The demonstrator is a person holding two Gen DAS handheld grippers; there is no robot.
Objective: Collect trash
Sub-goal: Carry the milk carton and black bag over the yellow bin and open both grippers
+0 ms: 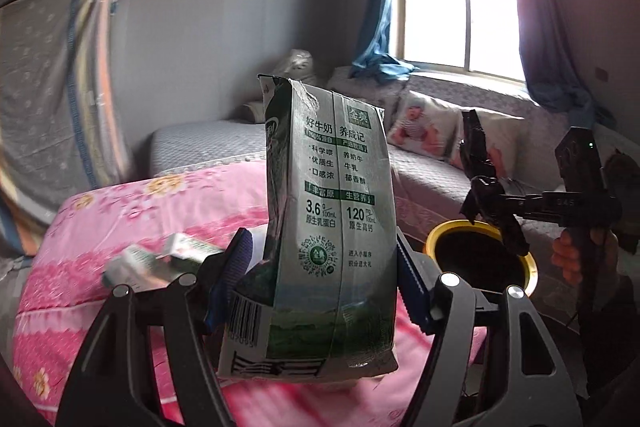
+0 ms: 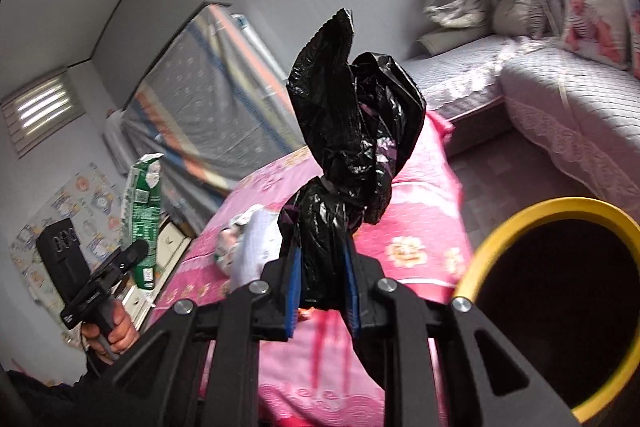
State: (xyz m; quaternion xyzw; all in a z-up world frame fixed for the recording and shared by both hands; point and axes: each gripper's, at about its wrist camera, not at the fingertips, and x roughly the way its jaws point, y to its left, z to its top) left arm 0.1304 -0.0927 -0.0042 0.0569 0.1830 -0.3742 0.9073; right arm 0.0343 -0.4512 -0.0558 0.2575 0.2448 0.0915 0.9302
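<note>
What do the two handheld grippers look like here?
Both grippers, left gripper and right gripper, have black angular linkage frames with silver pivot bolts and blue ribbed pads on the fingers. Each sits on a black handle with a boxy black camera block carrying raised markings.

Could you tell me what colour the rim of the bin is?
Yellow; the bin rim shows best in the right wrist view.

The milk carton [image 1: 340,211] I hold carries Chinese print: "好牛奶 养成记" at the top, then "科学喂", "优质生", "口感浓" beside "养奶牛", "牛乳", "郁香醇". Lower down I read "3.6" above "原生乳蛋白" and "120" above "原生高钙". A round code and a barcode stand near its base; their digits are too blurred.
</note>
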